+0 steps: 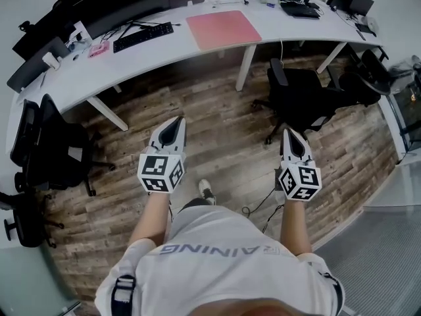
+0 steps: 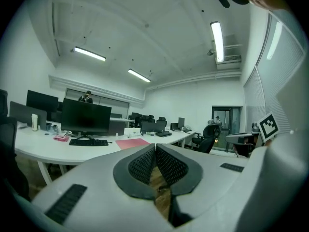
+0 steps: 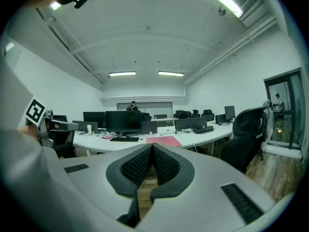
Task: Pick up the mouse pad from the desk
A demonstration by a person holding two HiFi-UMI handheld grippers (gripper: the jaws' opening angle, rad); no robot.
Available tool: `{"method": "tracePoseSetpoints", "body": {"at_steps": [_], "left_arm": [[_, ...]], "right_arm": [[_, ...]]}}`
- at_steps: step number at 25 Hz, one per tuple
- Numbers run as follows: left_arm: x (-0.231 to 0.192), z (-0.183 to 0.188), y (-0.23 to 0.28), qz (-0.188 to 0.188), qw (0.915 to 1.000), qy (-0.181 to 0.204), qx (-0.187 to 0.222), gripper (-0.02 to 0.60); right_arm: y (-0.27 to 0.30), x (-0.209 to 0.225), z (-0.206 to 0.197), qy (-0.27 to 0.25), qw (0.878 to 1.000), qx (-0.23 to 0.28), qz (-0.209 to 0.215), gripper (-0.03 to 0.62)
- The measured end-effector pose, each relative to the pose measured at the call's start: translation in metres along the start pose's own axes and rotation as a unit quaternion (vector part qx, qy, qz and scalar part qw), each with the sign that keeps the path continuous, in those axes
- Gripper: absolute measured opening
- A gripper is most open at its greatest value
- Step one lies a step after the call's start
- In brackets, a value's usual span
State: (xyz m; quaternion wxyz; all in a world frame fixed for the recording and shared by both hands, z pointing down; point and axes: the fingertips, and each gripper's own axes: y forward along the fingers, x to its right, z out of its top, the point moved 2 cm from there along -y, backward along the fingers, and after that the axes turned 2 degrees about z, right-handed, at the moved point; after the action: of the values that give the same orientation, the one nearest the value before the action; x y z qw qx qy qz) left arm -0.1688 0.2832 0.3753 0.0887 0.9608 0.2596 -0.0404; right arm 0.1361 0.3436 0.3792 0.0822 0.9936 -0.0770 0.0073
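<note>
- A pale shirt [image 1: 217, 255] filled the near edge of the head view and hid the person's legs. Only one shoe [image 1: 206, 189] showed below it on the wooden floor [image 1: 217, 127].
- The left gripper [image 1: 177, 122] and the right gripper [image 1: 290, 134] hung side by side over that floor, well short of the worktop [image 1: 164, 52]. Each had its jaws together with nothing between them.
- In the two gripper views, each grey gripper body covered the lower half of the picture. It cut off the near floor and most of the worktop's legs.
- One black chair [image 1: 299, 94] stood under the worktop at the right. Another [image 1: 56, 150] stood at the left, and parts of it blended into the dark.
- The mouse pad [image 1: 223, 29] lay flat on the long white curved worktop, just right of a black keyboard [image 1: 143, 36] and well apart from both grippers. It was a plain pink rectangle with rounded corners, bare on top, and its near side ran close to the worktop's front edge.
- In the left gripper view the pad [image 2: 131, 143] showed only as a thin pink strip above the jaw tips. The right gripper view [image 3: 163, 140] showed it the same way.
- A small pink thing [image 1: 99, 49] left of the keyboard was too small to tell.
- Dark monitors [image 1: 122, 5] along the far side were cut off by the picture's top edge.
</note>
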Motion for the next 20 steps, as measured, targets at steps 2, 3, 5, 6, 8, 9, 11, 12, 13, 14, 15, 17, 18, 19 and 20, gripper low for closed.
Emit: {"method": "tracePoseSetpoints", "body": {"at_steps": [2, 3, 5, 6, 8, 9, 11, 12, 13, 14, 15, 17, 18, 19, 20], "left_arm": [[-0.017, 0.003, 0.022, 0.004, 1.0, -0.007, -0.002, 0.032], [-0.026, 0.004, 0.032, 0.006, 0.9999, -0.014, -0.004, 0.032], [-0.044, 0.006, 0.052, 0.01, 0.9997, -0.024, -0.004, 0.032], [-0.053, 0.007, 0.061, 0.012, 0.9996, -0.026, -0.004, 0.032], [-0.067, 0.011, 0.079, 0.015, 0.9996, -0.025, -0.004, 0.032], [-0.073, 0.013, 0.088, 0.017, 0.9995, -0.025, -0.004, 0.032], [-0.083, 0.017, 0.102, 0.018, 0.9995, -0.027, -0.003, 0.032], [-0.086, 0.018, 0.107, 0.019, 0.9994, -0.028, -0.004, 0.032], [-0.09, 0.018, 0.113, 0.021, 0.9994, -0.029, -0.005, 0.032], [-0.093, 0.019, 0.119, 0.023, 0.9993, -0.029, -0.007, 0.032], [-0.097, 0.02, 0.127, 0.026, 0.9992, -0.031, -0.008, 0.032], [-0.104, 0.022, 0.142, 0.031, 0.9989, -0.033, -0.008, 0.032], [-0.107, 0.023, 0.149, 0.034, 0.9988, -0.033, -0.008, 0.032], [-0.111, 0.024, 0.156, 0.04, 0.9987, -0.03, -0.008, 0.032], [-0.115, 0.024, 0.164, 0.047, 0.9985, -0.028, -0.008, 0.032]], "right_arm": [[0.031, 0.001, 0.007, -0.007, 1.0, -0.005, 0.006, 0.023], [0.047, 0.001, 0.01, -0.011, 1.0, -0.007, 0.008, 0.023], [0.076, 0.002, 0.016, -0.017, 1.0, -0.009, 0.009, 0.023], [0.089, 0.003, 0.018, -0.019, 1.0, -0.009, 0.008, 0.023], [0.111, 0.005, 0.022, -0.02, 1.0, -0.01, 0.007, 0.023], [0.122, 0.006, 0.024, -0.021, 1.0, -0.011, 0.008, 0.023], [0.14, 0.008, 0.025, -0.024, 1.0, -0.017, 0.009, 0.023], [0.148, 0.01, 0.026, -0.024, 0.999, -0.02, 0.011, 0.023], [0.157, 0.012, 0.026, -0.024, 0.999, -0.023, 0.013, 0.023], [0.166, 0.014, 0.027, -0.023, 0.999, -0.025, 0.015, 0.023], [0.177, 0.017, 0.028, -0.023, 0.999, -0.026, 0.018, 0.023], [0.2, 0.021, 0.03, -0.021, 0.999, -0.029, 0.028, 0.023], [0.212, 0.022, 0.029, -0.02, 0.999, -0.03, 0.035, 0.023], [0.225, 0.022, 0.029, -0.021, 0.998, -0.032, 0.045, 0.023], [0.238, 0.021, 0.028, -0.023, 0.998, -0.034, 0.056, 0.023]]}}
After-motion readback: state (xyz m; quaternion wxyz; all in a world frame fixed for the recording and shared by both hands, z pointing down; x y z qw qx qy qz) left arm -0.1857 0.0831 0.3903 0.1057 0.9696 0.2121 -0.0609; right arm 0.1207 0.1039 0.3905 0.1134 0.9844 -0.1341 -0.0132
